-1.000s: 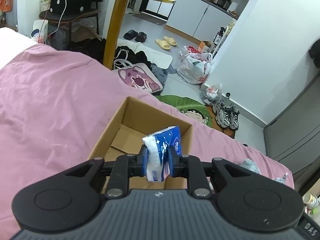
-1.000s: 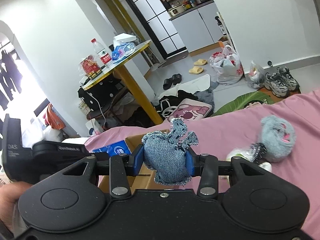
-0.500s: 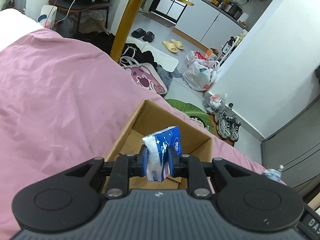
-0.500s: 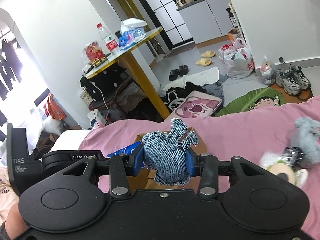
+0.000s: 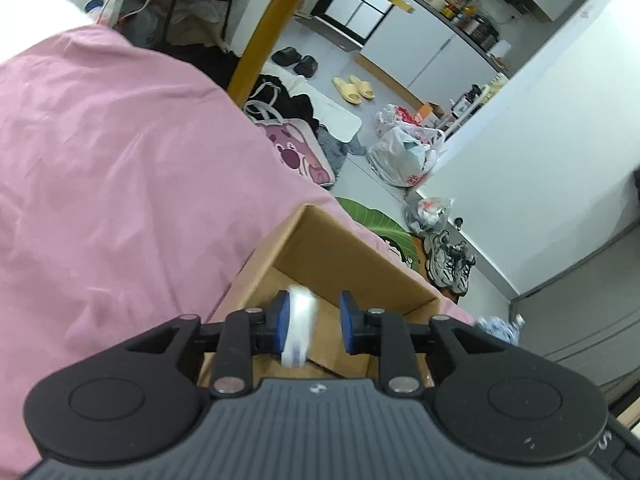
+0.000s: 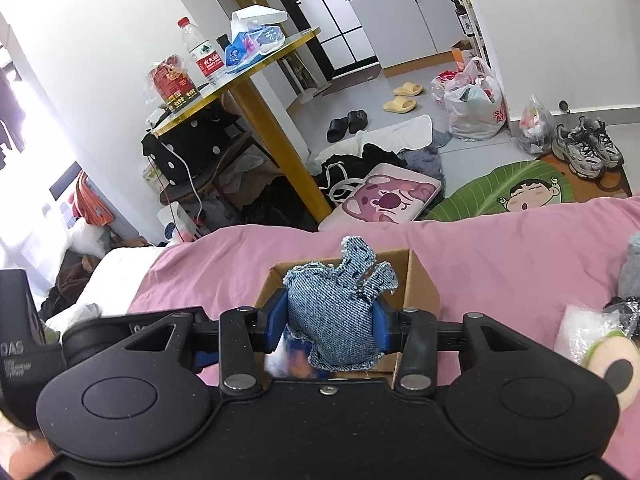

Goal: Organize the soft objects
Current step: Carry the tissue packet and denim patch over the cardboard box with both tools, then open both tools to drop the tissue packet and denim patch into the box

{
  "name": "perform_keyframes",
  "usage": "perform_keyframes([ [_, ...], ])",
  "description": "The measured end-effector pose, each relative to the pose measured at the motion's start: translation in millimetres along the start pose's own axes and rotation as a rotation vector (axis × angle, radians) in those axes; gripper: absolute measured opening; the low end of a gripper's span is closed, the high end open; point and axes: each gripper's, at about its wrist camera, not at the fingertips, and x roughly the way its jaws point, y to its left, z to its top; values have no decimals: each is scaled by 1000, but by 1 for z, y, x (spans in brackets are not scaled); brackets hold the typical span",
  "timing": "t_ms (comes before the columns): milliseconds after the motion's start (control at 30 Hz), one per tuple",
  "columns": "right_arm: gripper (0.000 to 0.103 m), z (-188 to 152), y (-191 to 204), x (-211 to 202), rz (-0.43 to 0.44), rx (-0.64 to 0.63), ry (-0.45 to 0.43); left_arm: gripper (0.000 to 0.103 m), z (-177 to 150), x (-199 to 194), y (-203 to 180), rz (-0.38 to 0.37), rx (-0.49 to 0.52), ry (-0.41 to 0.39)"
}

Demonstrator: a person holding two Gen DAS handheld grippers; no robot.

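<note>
Left gripper (image 5: 312,323) — jaws spread, released; blurred tissue pack (image 5: 298,326) beside the left pad, over the box (image 5: 352,252). Right gripper (image 6: 330,322) — clenched on the denim toy (image 6: 334,312), above the box on the pink bedding (image 5: 100,160).

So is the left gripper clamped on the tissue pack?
No, the left gripper is open over the box, the blurred tissue pack touching only one pad.

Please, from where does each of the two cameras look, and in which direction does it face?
Left wrist: sits on the left gripper, looks down into the cardboard box; open fingers, blurred tissue pack.
Right wrist: sits on the right gripper, faces the room over the box; holds a denim toy.
Both show box and pink bedding.
</note>
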Motion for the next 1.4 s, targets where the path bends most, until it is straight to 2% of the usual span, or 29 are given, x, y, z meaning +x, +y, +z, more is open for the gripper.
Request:
perform_keyframes([
  [133, 47, 2, 3, 1, 8, -3, -4, 36, -3, -1, -3, 25, 30, 8],
  [167, 53, 2, 4, 2, 2, -12, -3, 37, -3, -2, -1, 26, 25, 7],
  [200, 63, 3, 5, 1, -6, -21, -4, 41, -2, -4, 0, 28, 20, 4],
  [300, 79, 3, 2, -5, -16, -14, -3, 51, -2, -10, 2, 50, 20, -15],
  [367, 81, 5, -3, -9, -26, 6, 3, 56, -2, -12, 1, 59, 25, -12],
  [433, 81, 5, -6, -15, -36, 14, 5, 66, -4, -14, 1, 53, 25, 1],
  [633, 82, 7, -23, -39, -48, 27, 3, 77, -9, -23, -5, 80, 58, 19],
  [800, 86, 11, -32, -59, -54, 26, -6, 79, -15, -35, -11, 84, 76, 38],
  [967, 89, 15, -37, -80, -54, 2, -23, 82, -20, -50, -26, 93, 144, 2],
  [1167, 93, 18, -44, -101, -51, -14, -40, 84, -31, -63, -42, 97, 180, -4],
  [1400, 99, 18, -55, -123, -56, -14, -56, 89, -42, -75, -63, 138, 237, -12],
])
